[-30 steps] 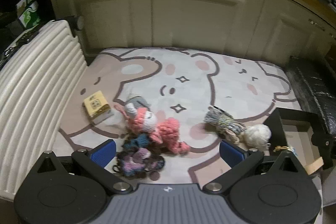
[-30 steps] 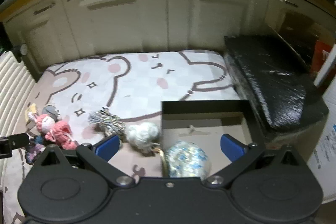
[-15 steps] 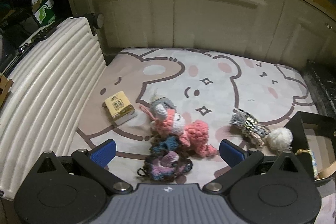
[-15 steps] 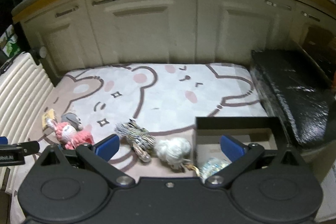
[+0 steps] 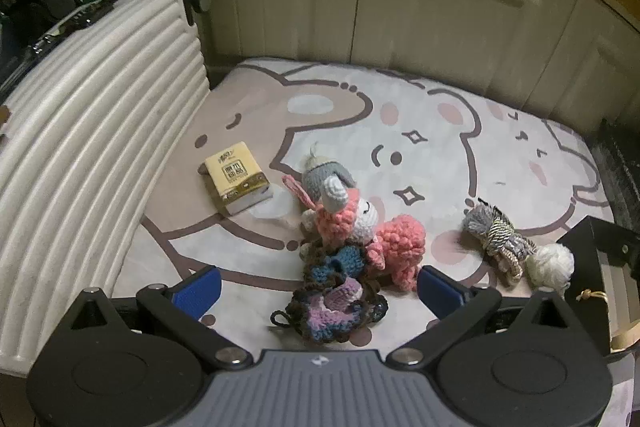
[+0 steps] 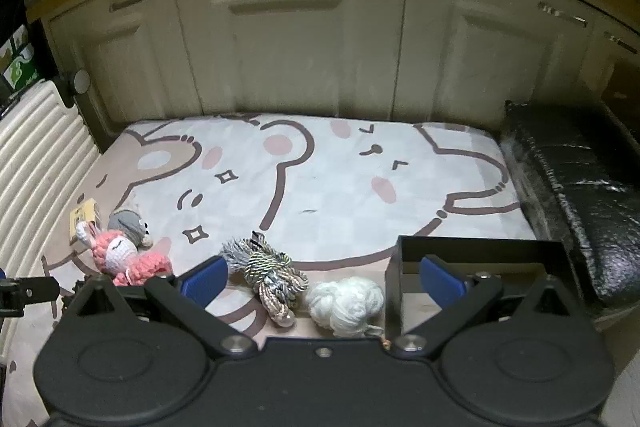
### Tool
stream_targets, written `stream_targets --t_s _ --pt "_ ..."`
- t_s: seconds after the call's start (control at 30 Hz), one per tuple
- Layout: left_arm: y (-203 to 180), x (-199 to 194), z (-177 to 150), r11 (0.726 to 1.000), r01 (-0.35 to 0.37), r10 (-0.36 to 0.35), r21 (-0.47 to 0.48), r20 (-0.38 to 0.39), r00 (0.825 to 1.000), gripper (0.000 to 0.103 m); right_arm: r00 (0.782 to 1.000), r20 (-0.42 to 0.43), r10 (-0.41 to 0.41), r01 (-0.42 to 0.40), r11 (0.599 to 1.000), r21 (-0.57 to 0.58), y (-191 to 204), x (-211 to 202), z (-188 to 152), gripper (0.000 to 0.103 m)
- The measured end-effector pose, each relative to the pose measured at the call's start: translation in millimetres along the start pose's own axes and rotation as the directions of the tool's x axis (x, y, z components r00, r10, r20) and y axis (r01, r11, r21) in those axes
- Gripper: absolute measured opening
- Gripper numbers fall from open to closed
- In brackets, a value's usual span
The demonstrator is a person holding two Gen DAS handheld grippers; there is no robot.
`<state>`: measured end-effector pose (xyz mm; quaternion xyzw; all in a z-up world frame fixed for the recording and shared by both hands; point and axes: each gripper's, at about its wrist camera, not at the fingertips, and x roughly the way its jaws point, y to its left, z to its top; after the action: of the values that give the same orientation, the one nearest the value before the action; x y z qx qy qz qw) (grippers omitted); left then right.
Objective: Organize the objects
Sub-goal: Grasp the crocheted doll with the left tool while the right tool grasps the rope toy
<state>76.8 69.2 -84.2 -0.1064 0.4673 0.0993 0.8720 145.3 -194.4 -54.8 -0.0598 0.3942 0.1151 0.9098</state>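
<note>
Bear-print mat (image 5: pixel 460 131), tissue pack (image 5: pixel 239 183), crochet toys (image 5: pixel 352 227), rope bundle (image 5: pixel 498 241), white yarn ball (image 5: pixel 550 265), black box (image 6: pixel 480 259)

The far half of the bear mat (image 6: pixel 320 171) lies open, hemmed by ribbed suitcase (image 5: pixel 80 155), cabinets (image 6: pixel 296 55) and black bench (image 6: pixel 580 195).

On the mat I see a pink crocheted bunny (image 5: pixel 360 231) lying on its side, touching a dark blue-and-purple crocheted piece (image 5: pixel 336 295) just in front of it. Behind them sits a flat yellow tissue pack (image 5: pixel 238 183). Further right lie a striped rope bundle (image 6: pixel 268 273) touching a white yarn ball (image 6: pixel 346 301), beside my black open box (image 6: pixel 480 251).
</note>
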Motion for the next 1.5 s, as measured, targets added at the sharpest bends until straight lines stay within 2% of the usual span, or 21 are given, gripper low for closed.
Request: stream_targets --t_s 0.27,0.4,0.53,0.63,0.9,1.03,1.17,1.4,1.5 --pt "3.4 21.2 1.9 1.000 0.031 -0.031 -0.003 -0.045 0.998 0.092 0.999 -0.013 0.038 -0.038 0.999 -0.030 7.8 25.7 0.2 0.103" --pt "4.1 33.4 1.5 0.999 0.034 -0.034 0.004 -0.081 0.996 0.092 0.999 -0.023 0.026 -0.027 0.999 -0.038 12.8 37.0 3.5 0.103" --pt "6.6 44.5 0.0 0.999 0.030 -0.028 0.017 -0.111 0.993 0.092 0.998 -0.037 0.051 -0.052 0.998 -0.027 17.9 49.4 5.7 0.102" --pt "7.7 51.6 -1.6 0.999 0.036 -0.033 0.019 -0.133 0.991 0.091 0.996 -0.056 0.063 -0.066 0.996 -0.053 25.8 60.4 4.5 0.097" --pt "5.7 71.2 -3.4 0.997 0.071 -0.067 0.012 -0.187 0.980 0.091 0.989 -0.103 0.108 -0.119 0.987 -0.109 39.3 87.7 -0.1 0.095" --pt "4.3 85.1 -2.8 0.998 0.069 -0.064 0.014 -0.212 0.975 0.090 0.986 -0.129 0.104 -0.123 0.982 -0.145 44.3 103.1 -4.0 0.094" --pt "5.0 98.8 -1.5 0.997 0.072 -0.069 0.000 -0.240 0.968 0.088 0.979 -0.154 0.137 -0.158 0.978 -0.137 45.1 117.3 -7.2 0.093" --pt "5.8 114.5 -0.6 0.997 0.081 -0.082 -0.014 -0.270 0.959 0.082 0.971 -0.191 0.146 -0.169 0.980 -0.108 45.4 139.2 -9.8 0.084" --pt "3.9 119.8 -1.9 0.997 0.081 -0.081 -0.012 -0.289 0.954 0.079 0.969 -0.199 0.146 -0.170 0.979 -0.112 46.3 143.1 -10.6 0.083"
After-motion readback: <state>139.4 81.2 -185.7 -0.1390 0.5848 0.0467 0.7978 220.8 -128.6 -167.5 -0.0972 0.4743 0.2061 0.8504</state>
